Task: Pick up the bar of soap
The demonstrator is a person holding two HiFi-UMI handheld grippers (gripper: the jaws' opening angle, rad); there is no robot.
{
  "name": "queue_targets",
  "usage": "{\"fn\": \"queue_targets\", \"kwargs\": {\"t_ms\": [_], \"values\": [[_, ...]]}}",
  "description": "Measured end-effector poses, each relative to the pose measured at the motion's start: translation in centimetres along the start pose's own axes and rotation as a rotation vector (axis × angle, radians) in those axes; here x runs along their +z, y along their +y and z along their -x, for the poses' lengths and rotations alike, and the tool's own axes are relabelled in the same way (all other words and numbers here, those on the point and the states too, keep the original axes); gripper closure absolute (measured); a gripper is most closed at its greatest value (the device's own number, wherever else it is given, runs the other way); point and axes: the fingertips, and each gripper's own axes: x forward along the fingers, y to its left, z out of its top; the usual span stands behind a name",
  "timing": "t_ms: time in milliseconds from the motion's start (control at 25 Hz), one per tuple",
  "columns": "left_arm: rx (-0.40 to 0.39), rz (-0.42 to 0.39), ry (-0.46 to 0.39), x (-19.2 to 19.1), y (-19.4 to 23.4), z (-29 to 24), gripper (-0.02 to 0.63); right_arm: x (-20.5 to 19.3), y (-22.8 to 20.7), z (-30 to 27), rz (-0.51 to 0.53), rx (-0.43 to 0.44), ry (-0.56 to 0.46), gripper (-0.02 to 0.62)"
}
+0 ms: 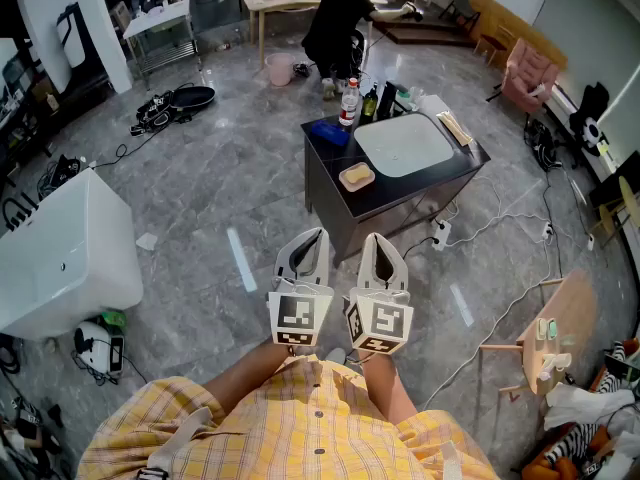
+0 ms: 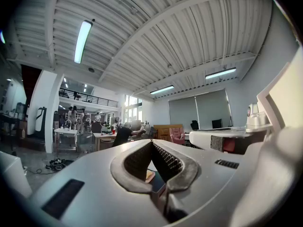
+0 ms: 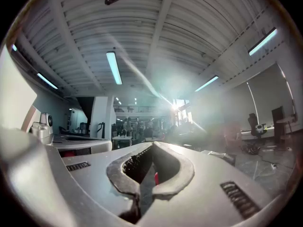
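Down at six o'clock in the head view, a person in a yellow checked shirt (image 1: 300, 428) holds both tools side by side above the grey stone-patterned floor (image 1: 220, 178). The white two-jaw left gripper (image 1: 303, 258) has its fingers (image 2: 135, 164) drawn together so the tips meet. Only the oval hollow between the ridged pads is left, and nothing is caught in it. The matching white right gripper (image 1: 382, 260), just beside it at three o'clock, is the same: its fingers (image 3: 173, 171) touch at the tips and hold nothing.

The pale yellow rectangular bar of soap (image 1: 356, 176) lies well apart from both grippers, at about twelve o'clock from them. It rests on the near left part of a black cabinet top (image 1: 405, 192). At two o'clock from the soap sits a white rounded-square sink basin (image 1: 404, 144). A blue object (image 1: 328, 132) lies at eleven o'clock from the soap, near a cluster of bottles (image 1: 349, 103) on the far edge.

A white bathtub (image 1: 60, 253) stands at nine o'clock in the head view. At twelve, a person in black (image 1: 335, 28) crouches by a wooden table.
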Motion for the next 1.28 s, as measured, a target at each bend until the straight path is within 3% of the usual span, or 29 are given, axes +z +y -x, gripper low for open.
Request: {"fn": "queue_targets", "kwargs": {"t_ms": [720, 1280], "values": [[-0.016, -0.013, 0.018, -0.1, -2.7, -0.9, 0.597, -0.1, -2.5, 0.6, -0.034, 0.000, 0.011, 0.575], [-0.009, -0.057, 0.075, -0.6, -7.5, -5.8, 0.597, -1.3, -9.7, 0.3, -0.076, -0.001, 0.048, 0.575]]}}
